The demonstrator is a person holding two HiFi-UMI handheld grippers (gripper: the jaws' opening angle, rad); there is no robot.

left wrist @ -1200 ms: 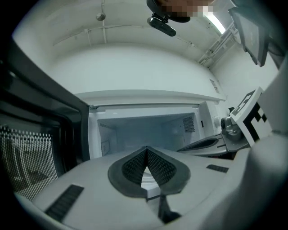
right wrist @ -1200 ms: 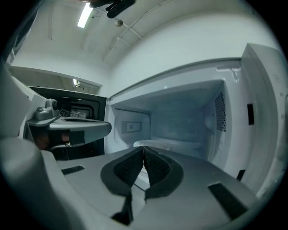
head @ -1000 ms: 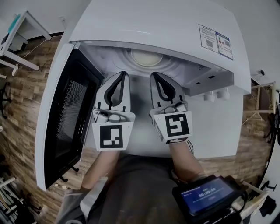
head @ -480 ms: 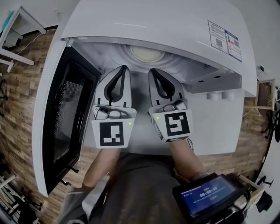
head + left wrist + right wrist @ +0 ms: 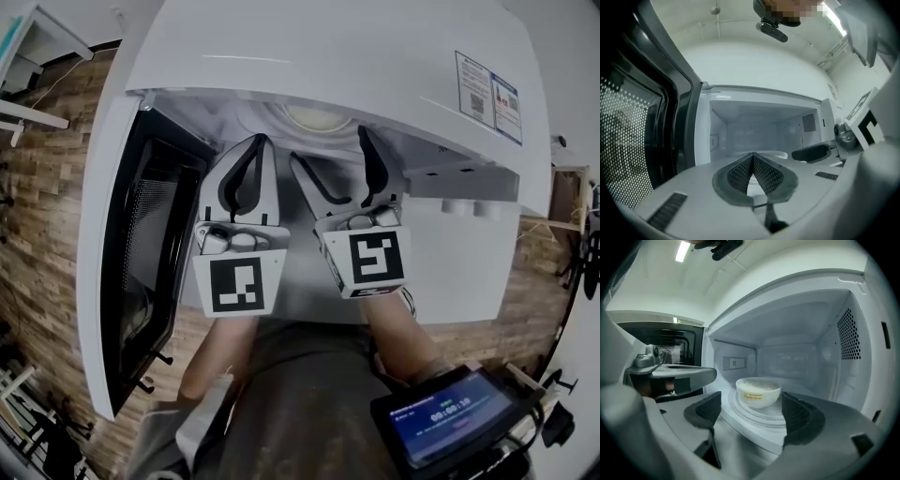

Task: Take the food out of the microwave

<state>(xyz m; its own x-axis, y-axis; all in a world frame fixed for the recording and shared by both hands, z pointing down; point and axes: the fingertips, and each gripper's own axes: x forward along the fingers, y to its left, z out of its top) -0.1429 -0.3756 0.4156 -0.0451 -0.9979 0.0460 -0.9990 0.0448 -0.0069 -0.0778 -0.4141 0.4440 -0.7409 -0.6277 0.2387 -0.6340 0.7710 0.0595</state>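
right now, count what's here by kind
microwave: 1
bowl of food: 1
turntable: 1
tongs: 2 (left tongs shut; right tongs just opened, empty, bowl ahead)
total: 5

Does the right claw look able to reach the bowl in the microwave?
Probably yes: the door is swung wide, the right claw has just been opening with nothing between its jaws, and the bowl sits straight ahead, unobstructed.
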